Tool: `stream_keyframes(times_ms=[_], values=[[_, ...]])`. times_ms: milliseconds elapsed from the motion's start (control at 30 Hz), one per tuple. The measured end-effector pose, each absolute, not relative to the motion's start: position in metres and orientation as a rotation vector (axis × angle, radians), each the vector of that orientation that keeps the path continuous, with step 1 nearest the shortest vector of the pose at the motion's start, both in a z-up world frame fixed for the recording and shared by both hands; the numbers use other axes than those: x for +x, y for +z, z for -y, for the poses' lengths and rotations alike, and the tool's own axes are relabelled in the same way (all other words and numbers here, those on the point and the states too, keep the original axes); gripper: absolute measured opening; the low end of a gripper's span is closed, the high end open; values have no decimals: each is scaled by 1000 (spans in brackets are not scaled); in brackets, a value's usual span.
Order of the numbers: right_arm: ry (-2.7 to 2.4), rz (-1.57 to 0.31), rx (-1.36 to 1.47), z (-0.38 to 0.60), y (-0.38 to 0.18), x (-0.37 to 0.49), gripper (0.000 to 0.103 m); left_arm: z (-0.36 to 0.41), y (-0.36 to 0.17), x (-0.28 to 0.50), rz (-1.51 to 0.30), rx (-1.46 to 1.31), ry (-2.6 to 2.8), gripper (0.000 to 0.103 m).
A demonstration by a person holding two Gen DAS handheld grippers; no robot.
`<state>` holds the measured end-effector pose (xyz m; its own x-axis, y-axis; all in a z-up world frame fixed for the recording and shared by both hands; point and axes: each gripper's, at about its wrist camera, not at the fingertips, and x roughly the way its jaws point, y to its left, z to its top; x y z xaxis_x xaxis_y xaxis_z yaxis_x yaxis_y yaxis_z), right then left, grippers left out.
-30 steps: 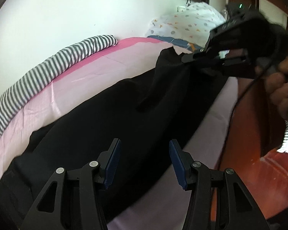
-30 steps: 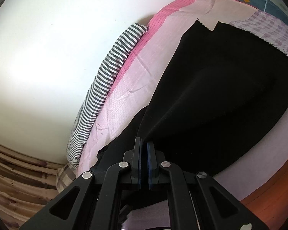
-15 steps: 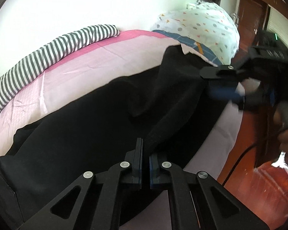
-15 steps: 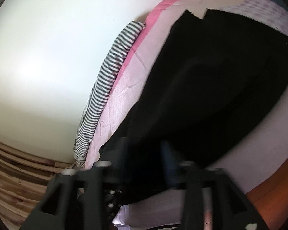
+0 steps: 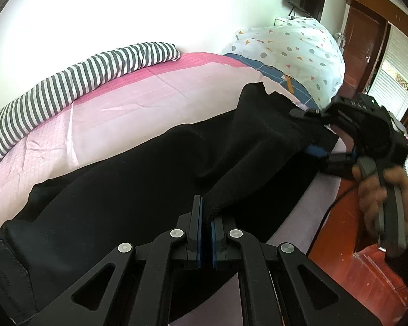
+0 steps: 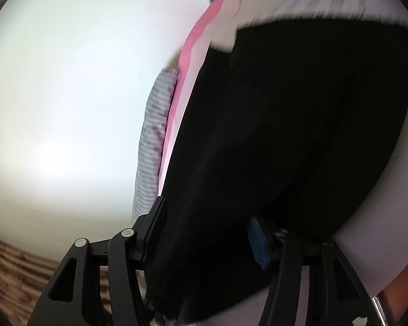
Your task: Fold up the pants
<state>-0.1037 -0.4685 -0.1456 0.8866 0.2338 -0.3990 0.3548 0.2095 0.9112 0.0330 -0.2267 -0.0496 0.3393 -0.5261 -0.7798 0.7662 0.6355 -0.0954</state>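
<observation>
Left wrist view: the left gripper [image 5: 206, 217], spread wide a second ago, is now pinched on a raised fold of the black pants [image 5: 138, 190], which lie lengthwise across the pink sheet [image 5: 138, 95]. The right gripper [image 5: 311, 131], which a second ago pinched the pants up off the bed, now sits low at their far end with its jaws apart around the cloth; a hand [image 5: 380, 190] grips its handle. A striped cloth [image 5: 76, 81] runs along the wall, and a dotted pillow [image 5: 293, 49] lies beyond the pants.

Right wrist view, blurred: the right gripper [image 6: 206, 231], clamped shut a second ago, has its jaws apart and closing, with the pants [image 6: 299, 135] bunched between them; whether the pads [image 6: 255, 241] press the cloth I cannot tell. The sheet [image 6: 187, 68] shows at left.
</observation>
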Motion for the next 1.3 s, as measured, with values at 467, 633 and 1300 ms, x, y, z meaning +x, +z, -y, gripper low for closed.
stream_keyframes(times_ms=[467, 633, 1300], values=[[-241, -549, 1307, 543, -147, -119, 13, 234, -63, 25, -904, 367, -863, 5], [-299, -553, 1215, 547, -135, -121, 5, 238, -70, 22, -907, 407, -867, 5], [-537, -649, 971, 541, -128, -153, 4, 252, -96, 8, -911, 538, -932, 10]])
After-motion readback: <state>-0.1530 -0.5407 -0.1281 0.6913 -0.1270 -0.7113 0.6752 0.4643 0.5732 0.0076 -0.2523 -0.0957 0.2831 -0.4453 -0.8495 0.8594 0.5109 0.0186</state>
